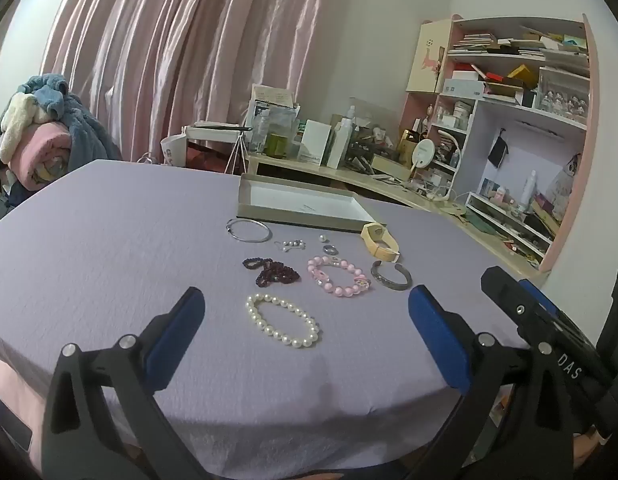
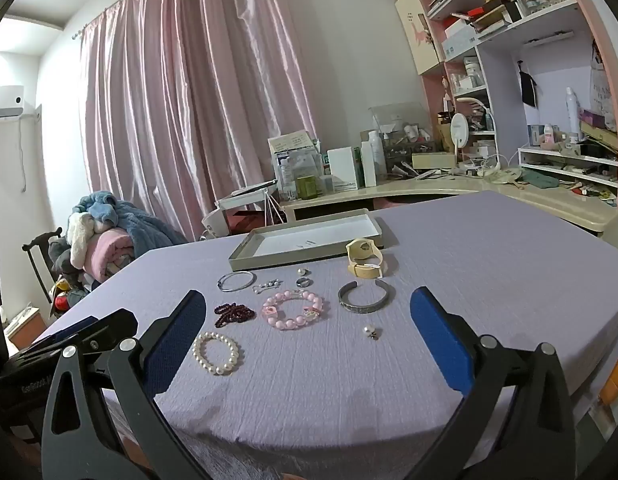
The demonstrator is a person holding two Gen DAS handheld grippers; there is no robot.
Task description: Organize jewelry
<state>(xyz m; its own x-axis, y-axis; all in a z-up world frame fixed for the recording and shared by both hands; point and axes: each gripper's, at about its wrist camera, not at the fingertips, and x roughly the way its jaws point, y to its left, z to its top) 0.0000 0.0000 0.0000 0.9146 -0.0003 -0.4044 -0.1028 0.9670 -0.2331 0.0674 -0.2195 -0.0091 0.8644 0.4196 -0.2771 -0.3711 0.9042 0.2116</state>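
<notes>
Because nothing has yet gone into the tray (image 2: 245, 258), all the jewelry lies loose on the purple cloth (image 1: 109, 264), spread in front of it and well apart, presumably so each piece can be picked singly. Nearest the cameras: a white pearl bracelet (image 1: 283, 320), flat and open as a ring. Just beyond it, a dark red bead strand (image 1: 271, 271) heaped on itself, and a pink bead bracelet (image 1: 338, 276) beside that. To the right, an open grey cuff (image 1: 391, 275); behind it a cream watch (image 1: 380, 240), resting close against the tray's front corner. Further left, a thin silver bangle (image 1: 249, 230), with small earrings (image 1: 290, 245) and a ring (image 1: 330, 249) between bangle and watch. In the right wrist view only, 1 small pearl stud (image 2: 371, 333) lying alone, near the cuff and closer to the camera.

Tray shallow, white inside, empty apart from a faint mark, set at the far side of the spread; likely the place meant for sorting.

Left gripper (image 1: 305, 332) spread wide, holding nothing, framing the pearl bracelet from above the near edge, not touching it. Right gripper (image 2: 309, 332) likewise spread wide and empty, hovering over the near cloth with the pearl stud and pink beads between its blue pads (image 2: 441, 340). Both tilted slightly down, seemingly poised to choose a first piece. Cluttered desk and shelves (image 1: 521, 92) behind, pink curtain (image 1: 181, 60) beyond.
</notes>
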